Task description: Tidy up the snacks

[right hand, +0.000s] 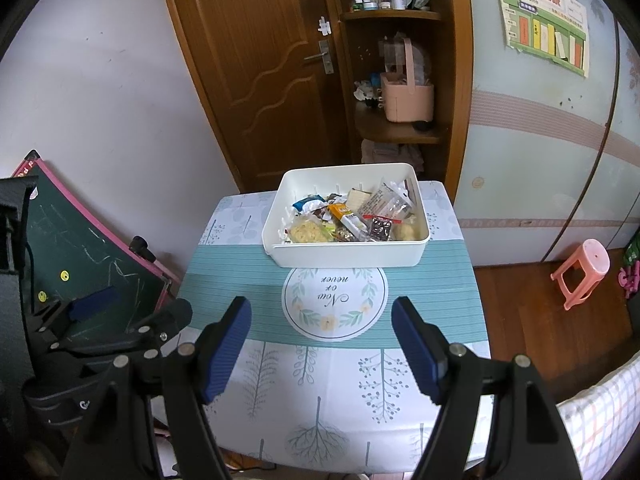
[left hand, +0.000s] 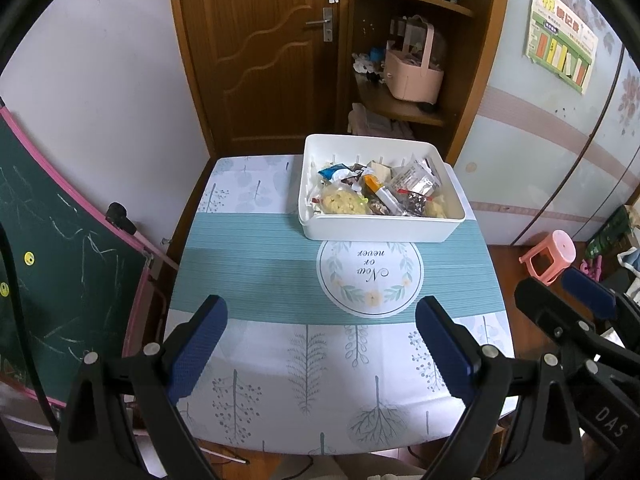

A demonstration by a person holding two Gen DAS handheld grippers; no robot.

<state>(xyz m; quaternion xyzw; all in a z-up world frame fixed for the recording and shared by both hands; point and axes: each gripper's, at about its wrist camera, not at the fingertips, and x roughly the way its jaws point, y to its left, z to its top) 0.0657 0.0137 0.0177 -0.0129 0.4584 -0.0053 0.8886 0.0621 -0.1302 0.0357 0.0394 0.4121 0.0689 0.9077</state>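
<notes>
A white plastic bin (left hand: 380,229) stands at the far side of the small table (left hand: 280,280), holding several mixed snack packets (left hand: 380,192). It also shows in the right wrist view (right hand: 348,254), with the packets (right hand: 352,220) piled inside. My left gripper (left hand: 322,312) is open and empty, over the near half of the table, well short of the bin. My right gripper (right hand: 322,312) is open and empty too, beside the left one. The right gripper also shows at the right edge of the left wrist view (left hand: 560,292). The left gripper shows at the left of the right wrist view (right hand: 132,304).
The table wears a teal and white tree-print cloth with a round "Now or never" emblem (left hand: 370,278). A green chalkboard (left hand: 60,260) leans at the left. A wooden door (left hand: 260,52) and corner shelves (left hand: 412,72) stand behind. A pink stool (right hand: 584,272) stands on the floor at the right.
</notes>
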